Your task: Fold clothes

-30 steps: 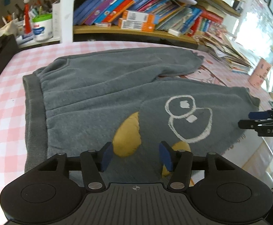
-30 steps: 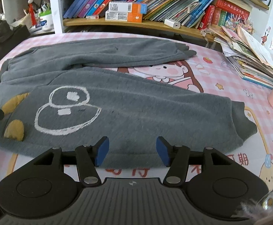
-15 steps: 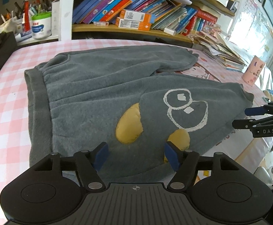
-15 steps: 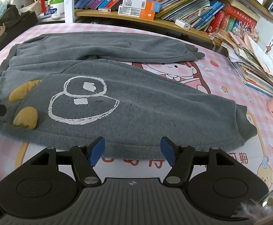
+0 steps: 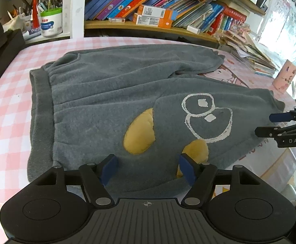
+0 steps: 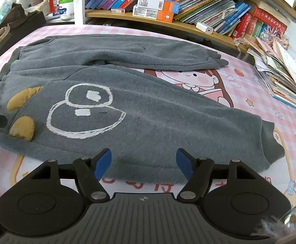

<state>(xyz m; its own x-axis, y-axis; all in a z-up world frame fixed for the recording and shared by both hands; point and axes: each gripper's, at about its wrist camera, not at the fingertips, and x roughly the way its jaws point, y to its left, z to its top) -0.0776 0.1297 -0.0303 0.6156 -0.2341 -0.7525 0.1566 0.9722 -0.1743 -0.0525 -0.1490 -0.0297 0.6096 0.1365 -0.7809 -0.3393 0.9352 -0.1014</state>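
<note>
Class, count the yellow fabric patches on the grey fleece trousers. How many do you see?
2. One larger yellow patch sits nearer the waistband of the grey fleece trousers; a smaller yellow patch lies near the trousers' front edge. Others may be hidden underneath.

Grey trousers (image 5: pixel 111 93) lie spread on the pink checked tabletop (image 5: pixel 8 109). The left gripper (image 5: pixel 148 169) hovers at their near edge, jaws parted and empty. The right gripper (image 5: pixel 269 125) enters from the right, beside the cuff.

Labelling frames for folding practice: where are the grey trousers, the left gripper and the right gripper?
grey trousers (image 6: pixel 168 122), right wrist view, near leg.
left gripper (image 5: pixel 148 168), left wrist view, between fingertips.
right gripper (image 6: pixel 144 164), right wrist view, between fingertips.
</note>
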